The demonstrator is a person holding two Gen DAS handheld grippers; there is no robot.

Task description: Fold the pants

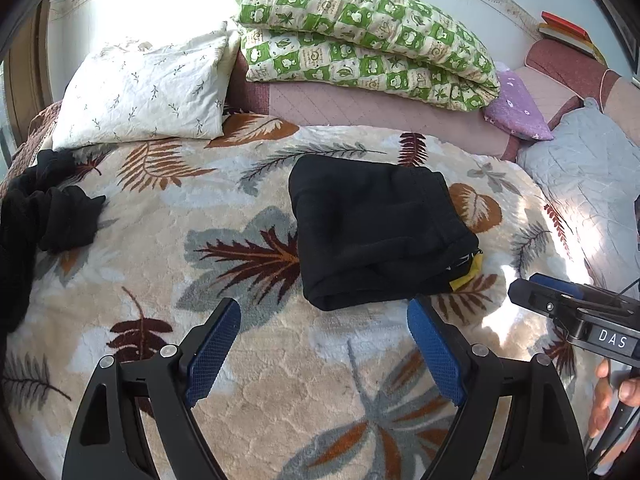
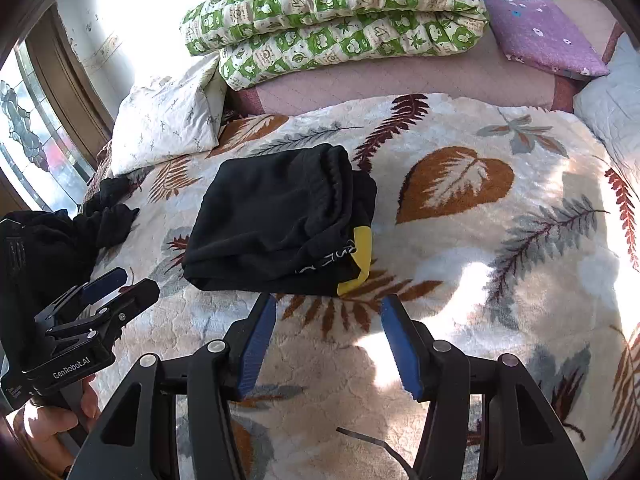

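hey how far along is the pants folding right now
Done, it seems: the black pants lie folded in a compact bundle on the leaf-print blanket. In hand: nothing; left gripper and right gripper hover with jaws open and empty. Possibly left: the crumpled dark clothing near the white pillow.

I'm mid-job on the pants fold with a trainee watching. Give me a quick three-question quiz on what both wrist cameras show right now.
1. True or false: the left gripper is clamped on the folded black fabric pants.
2. Multiple choice: the crumpled black garment lies on the leaf-patterned fleece blanket near which item? A) purple floral cushion B) white leaf-print pillow C) grey quilted pillow
3. Fill in: the patch showing at the folded pants' near corner is coloured ____.

Key: 1 false, both the left gripper and the right gripper are open and hold nothing. 2 B. 3 yellow.
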